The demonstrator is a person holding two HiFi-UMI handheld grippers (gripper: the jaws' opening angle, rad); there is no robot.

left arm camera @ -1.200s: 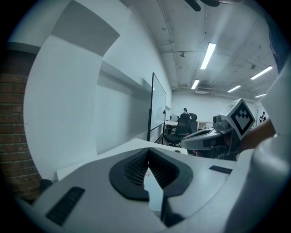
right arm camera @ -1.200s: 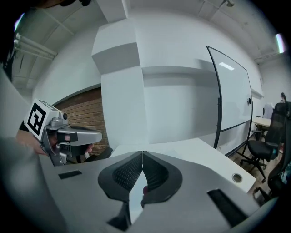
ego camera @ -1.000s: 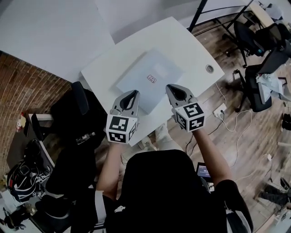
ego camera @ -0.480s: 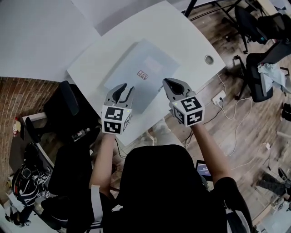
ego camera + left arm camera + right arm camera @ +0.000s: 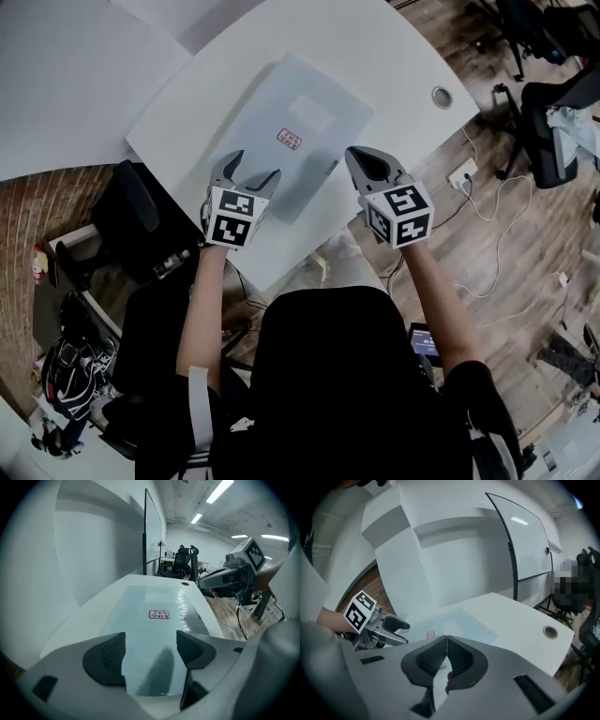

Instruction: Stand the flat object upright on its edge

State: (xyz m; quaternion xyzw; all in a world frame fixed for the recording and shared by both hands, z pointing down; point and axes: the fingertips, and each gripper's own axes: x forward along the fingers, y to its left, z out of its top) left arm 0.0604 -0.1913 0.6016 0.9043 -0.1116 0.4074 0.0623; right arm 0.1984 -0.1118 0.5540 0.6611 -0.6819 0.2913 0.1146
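The pale blue-grey flat plastic sheet, marked with a small red-and-white label, lies flat on the white table. Its long axis runs straight away from the left gripper. That gripper's jaws have just been opening and now stand wide above the sheet's near short edge, pressing on nothing. It looks the nearer tool for lifting that edge. The right gripper is clenched and empty, beside the sheet's right long edge. Wooden floor and black office chairs surround the table.
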